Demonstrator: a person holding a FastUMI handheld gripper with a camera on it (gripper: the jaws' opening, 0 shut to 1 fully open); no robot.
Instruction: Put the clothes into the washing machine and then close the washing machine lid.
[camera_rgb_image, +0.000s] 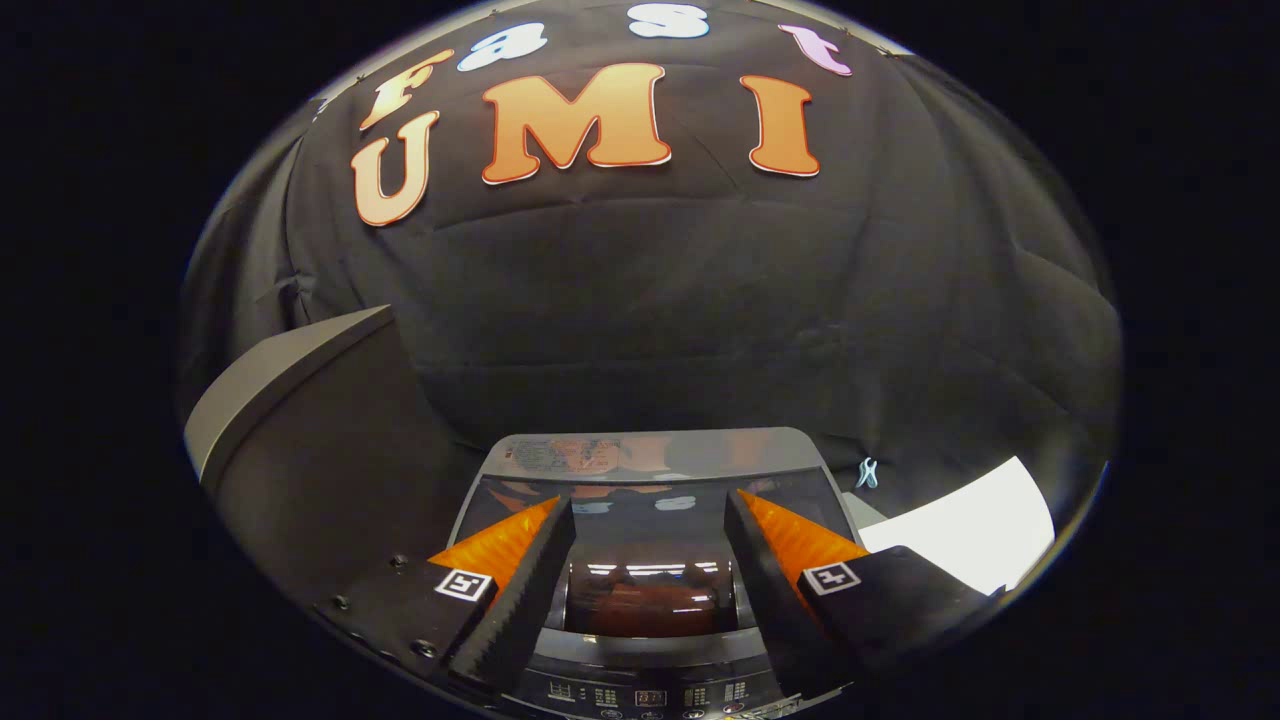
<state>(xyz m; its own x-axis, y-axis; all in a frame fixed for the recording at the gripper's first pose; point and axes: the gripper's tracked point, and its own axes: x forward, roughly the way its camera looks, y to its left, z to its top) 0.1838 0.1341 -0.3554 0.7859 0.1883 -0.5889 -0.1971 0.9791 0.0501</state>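
The washing machine is sitting directly ahead of your jaws, its glossy dark lid lying flat and closed between and beyond the two fingers. Its control panel is running just below them. You are holding the gripper with its jaws spread wide apart, gripping nothing. A grey box is standing off the left finger, and a white sheet is lying off the right finger.

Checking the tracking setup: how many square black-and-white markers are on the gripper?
2: one marker on the left finger's base, one marker on the right's. The gripper is open above the washing machine lid.
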